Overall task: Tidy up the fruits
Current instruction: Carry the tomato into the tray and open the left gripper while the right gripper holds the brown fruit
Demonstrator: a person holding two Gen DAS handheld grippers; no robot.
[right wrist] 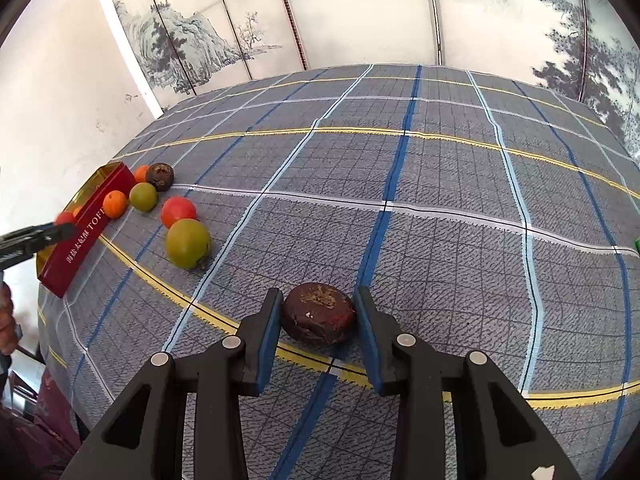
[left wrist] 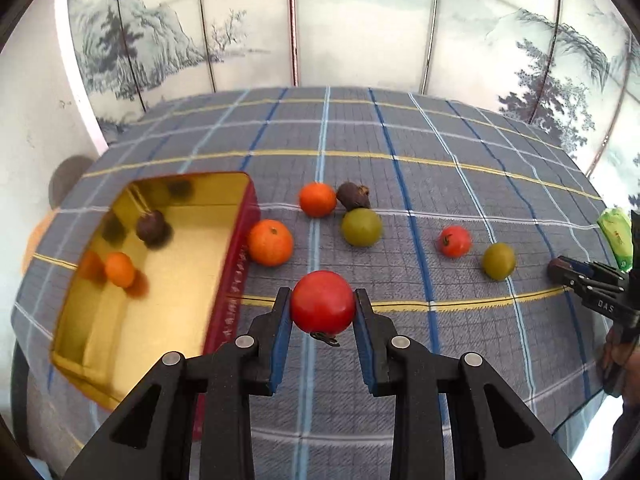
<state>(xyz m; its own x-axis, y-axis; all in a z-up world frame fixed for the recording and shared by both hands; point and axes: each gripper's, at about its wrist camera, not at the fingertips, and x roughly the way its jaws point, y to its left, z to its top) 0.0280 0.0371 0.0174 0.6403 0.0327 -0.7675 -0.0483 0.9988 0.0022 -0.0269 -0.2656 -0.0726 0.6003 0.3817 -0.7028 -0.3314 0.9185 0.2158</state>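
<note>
left gripper (left wrist: 322, 307): clenched on the red tomato (left wrist: 322, 303), held clear of the desk (left wrist: 400, 184), just right of the tin (left wrist: 236, 280).
right gripper (right wrist: 318, 316): clamped on a dark brown fruit (right wrist: 318, 313) resting on the cloth, well apart from the tin.
done: one orange (left wrist: 119, 269) and one brown fruit (left wrist: 151, 227) in the tin (reflections double them).
left: two held, six loose near the tin.
room: tin floor mostly bare; desk edge close behind the tin; open cloth on the right gripper's side.

place: home room | evidence: painted folding screen (left wrist: 360, 32), plaid tablecloth (right wrist: 440, 200)
</note>
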